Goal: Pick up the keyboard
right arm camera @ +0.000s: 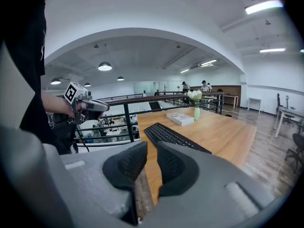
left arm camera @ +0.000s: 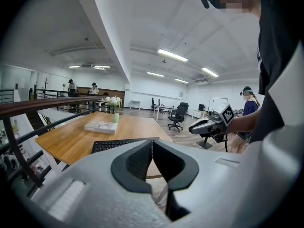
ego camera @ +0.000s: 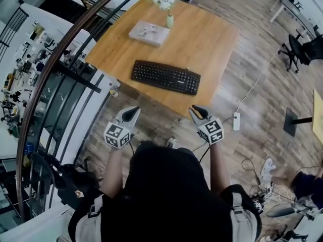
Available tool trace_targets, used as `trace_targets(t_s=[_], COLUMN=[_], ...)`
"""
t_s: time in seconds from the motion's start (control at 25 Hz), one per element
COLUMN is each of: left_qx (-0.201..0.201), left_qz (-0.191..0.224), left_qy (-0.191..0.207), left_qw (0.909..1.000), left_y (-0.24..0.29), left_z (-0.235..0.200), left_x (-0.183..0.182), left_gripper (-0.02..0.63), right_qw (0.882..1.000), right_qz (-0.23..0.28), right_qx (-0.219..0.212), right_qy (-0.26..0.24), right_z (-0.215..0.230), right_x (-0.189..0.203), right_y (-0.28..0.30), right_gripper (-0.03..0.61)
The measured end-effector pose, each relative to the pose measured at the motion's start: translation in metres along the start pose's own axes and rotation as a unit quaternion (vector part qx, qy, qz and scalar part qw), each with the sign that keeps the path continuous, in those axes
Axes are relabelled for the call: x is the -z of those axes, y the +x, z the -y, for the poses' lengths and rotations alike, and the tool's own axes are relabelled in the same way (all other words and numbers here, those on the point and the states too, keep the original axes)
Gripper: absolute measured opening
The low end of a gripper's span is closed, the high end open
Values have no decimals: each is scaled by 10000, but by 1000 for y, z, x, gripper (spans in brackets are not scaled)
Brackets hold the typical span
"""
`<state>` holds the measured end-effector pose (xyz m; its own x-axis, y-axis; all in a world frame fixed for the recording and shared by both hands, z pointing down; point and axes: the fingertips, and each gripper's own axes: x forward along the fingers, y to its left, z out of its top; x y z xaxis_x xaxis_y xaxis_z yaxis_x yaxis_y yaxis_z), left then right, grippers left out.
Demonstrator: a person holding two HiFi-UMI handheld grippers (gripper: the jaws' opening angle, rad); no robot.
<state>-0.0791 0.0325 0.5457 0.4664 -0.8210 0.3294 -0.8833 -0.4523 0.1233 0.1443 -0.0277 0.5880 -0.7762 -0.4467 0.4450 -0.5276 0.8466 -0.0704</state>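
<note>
A black keyboard (ego camera: 165,76) lies on the wooden table (ego camera: 207,39), near its front edge. It also shows in the left gripper view as the keyboard (left arm camera: 114,144) and in the right gripper view as the keyboard (right arm camera: 171,136). My left gripper (ego camera: 132,114) hovers off the table's near-left corner, shut and empty. My right gripper (ego camera: 198,110) hangs just off the table's near edge, right of the keyboard, also shut with nothing in it. Both stay short of the keyboard, not touching it. In its own view the left gripper (left arm camera: 152,148) has its jaws together; the right gripper (right arm camera: 151,153) likewise.
A book (ego camera: 149,33) and a small vase of white flowers (ego camera: 169,15) stand behind the keyboard. A dark curved railing (ego camera: 60,67) runs along the table's left side. A power strip (ego camera: 236,121) with cable lies on the floor at right. Office chairs (ego camera: 299,52) stand far right.
</note>
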Motion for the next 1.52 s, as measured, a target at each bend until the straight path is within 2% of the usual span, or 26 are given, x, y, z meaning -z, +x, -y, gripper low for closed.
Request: trace_targets(t_s=[0.44, 0.76, 1.52], left_qx=[-127, 0, 364], left_qz=[-58, -174, -138], left_qy=[121, 74, -79], left_qw=[9998, 9998, 9992], left_y=[15, 29, 96], left_z=[10, 6, -74], left_x=[-6, -5, -26], left_gripper=[17, 17, 17], right_qw=[9999, 9997, 9980], right_qz=[132, 20, -307], right_qx=[-41, 75, 507], right_qy=[69, 243, 238], right_z=[24, 33, 81], right_x=[3, 10, -15], right_y=[-5, -5, 42], right_gripper=[67, 67, 67])
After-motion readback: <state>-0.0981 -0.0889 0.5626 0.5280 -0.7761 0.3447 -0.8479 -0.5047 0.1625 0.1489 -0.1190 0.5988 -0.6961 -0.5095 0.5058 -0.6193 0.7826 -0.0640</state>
